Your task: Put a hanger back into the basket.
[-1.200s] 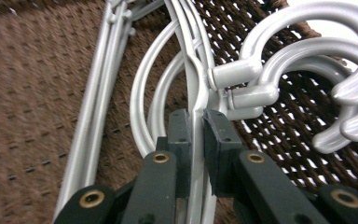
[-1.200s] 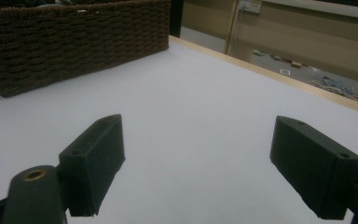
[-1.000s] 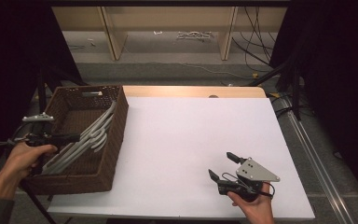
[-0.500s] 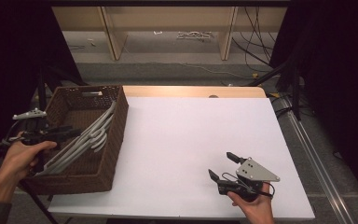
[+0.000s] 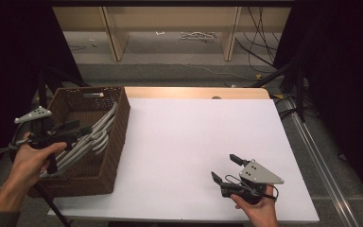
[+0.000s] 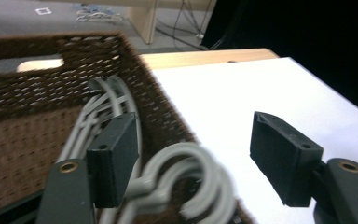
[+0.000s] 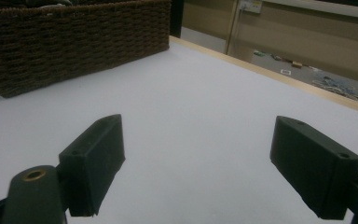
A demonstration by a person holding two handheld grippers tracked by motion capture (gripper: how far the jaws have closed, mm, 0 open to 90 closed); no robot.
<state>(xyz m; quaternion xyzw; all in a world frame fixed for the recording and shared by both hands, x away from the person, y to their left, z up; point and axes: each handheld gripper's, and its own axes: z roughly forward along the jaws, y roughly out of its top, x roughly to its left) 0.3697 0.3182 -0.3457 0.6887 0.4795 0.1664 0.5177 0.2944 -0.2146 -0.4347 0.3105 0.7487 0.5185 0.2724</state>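
One woven basket (image 5: 111,156) stands at the left edge of one white table (image 5: 194,142), and in it lies a bundle of grey hangers (image 5: 94,135); three or four by the look of the overlapping arms, though the exact number cannot be told. There are two grippers, one in each hand.

The left gripper (image 5: 78,128) hangs above the basket's near half, pointing across it toward the table. Its jaws have just been opening and now stand wide. In the left gripper view the hangers' hooks (image 6: 186,172) sit low between the two jaws, close beside the left one, with no pad pressing on them. The left hand (image 5: 33,161) grips the handle from below, forearm coming up from the near left corner.

The right gripper (image 5: 227,168) rests low over the near right part of the table, well apart from the basket, jaws wide with nothing but bare table between them. The right hand (image 5: 257,208) holds it from behind, pointing toward the basket
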